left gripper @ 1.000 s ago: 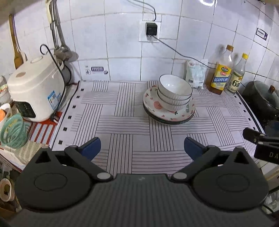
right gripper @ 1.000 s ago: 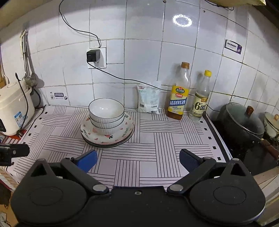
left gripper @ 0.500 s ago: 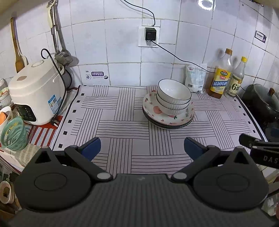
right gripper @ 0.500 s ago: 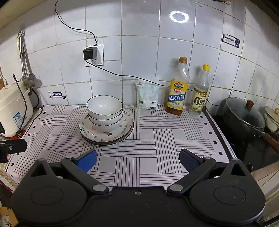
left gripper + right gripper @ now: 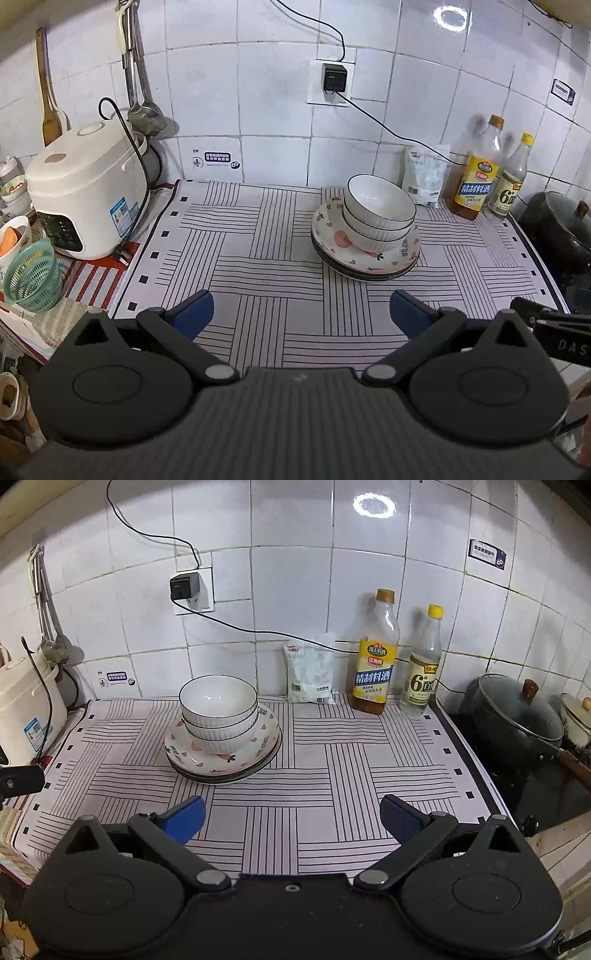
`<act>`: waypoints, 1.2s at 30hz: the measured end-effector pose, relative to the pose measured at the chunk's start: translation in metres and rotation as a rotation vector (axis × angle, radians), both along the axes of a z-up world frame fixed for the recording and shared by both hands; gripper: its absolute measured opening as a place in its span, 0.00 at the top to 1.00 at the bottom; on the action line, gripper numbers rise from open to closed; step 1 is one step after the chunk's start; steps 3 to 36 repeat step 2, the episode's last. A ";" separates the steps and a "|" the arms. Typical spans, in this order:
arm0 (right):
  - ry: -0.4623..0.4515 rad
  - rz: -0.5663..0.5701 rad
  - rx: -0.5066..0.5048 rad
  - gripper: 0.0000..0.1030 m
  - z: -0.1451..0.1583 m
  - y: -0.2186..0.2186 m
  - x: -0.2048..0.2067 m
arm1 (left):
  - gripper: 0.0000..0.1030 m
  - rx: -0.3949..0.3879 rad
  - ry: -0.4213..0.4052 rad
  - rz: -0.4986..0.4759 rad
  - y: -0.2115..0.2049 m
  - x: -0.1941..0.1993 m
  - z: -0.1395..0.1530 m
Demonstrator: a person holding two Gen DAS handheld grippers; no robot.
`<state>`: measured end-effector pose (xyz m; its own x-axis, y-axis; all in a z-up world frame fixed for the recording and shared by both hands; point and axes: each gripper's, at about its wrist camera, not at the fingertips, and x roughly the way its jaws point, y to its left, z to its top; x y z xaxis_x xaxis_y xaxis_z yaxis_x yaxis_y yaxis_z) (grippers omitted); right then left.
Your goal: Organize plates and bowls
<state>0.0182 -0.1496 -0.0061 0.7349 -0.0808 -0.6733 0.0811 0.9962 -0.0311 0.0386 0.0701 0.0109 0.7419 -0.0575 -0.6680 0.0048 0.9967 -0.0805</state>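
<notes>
Between the blue-tipped fingers of the left gripper (image 5: 301, 314) only striped mat (image 5: 258, 266) shows; the jaws stand wide apart, holding and touching nothing. The right gripper (image 5: 291, 818) is in like condition: jaws spread wide, empty, above the same mat.

Beyond the left gripper, right of frame centre, three white bowls (image 5: 378, 218) sit nested one in another on a stack of plates (image 5: 369, 264), the top plate printed with hearts and fruit. In the right wrist view the same stack lies left of centre, well apart from both fingers. Bare mat lies between either gripper and the stack.

Behind the stack, against the tiled wall, stands a white packet (image 5: 310, 674); beside it, two bottles (image 5: 375, 653). A black cord runs from a wall plug (image 5: 334, 77) down behind them. A rice cooker (image 5: 86, 188) occupies the left of the left wrist view, a green basket (image 5: 31, 275) below it. A lidded pot (image 5: 517, 716) sits at the right edge of the right wrist view. Part of the right gripper shows at the lower right of the left wrist view.
</notes>
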 end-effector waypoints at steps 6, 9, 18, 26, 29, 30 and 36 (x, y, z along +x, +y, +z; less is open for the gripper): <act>0.002 -0.001 0.001 0.01 -0.001 0.000 0.001 | 0.00 0.004 0.001 -0.001 0.000 0.001 0.000; 0.002 -0.001 0.001 0.01 -0.001 0.000 0.001 | 0.00 0.004 0.001 -0.001 0.000 0.001 0.000; 0.002 -0.001 0.001 0.01 -0.001 0.000 0.001 | 0.00 0.004 0.001 -0.001 0.000 0.001 0.000; 0.002 -0.001 0.001 0.01 -0.001 0.000 0.001 | 0.00 0.004 0.001 -0.001 0.000 0.001 0.000; 0.002 -0.001 0.001 0.01 -0.001 0.000 0.001 | 0.00 0.004 0.001 -0.001 0.000 0.001 0.000; 0.002 -0.001 0.001 0.01 -0.001 0.000 0.001 | 0.00 0.004 0.001 -0.001 0.000 0.001 0.000; 0.002 -0.001 0.001 0.01 -0.001 0.000 0.001 | 0.00 0.004 0.001 -0.001 0.000 0.001 0.000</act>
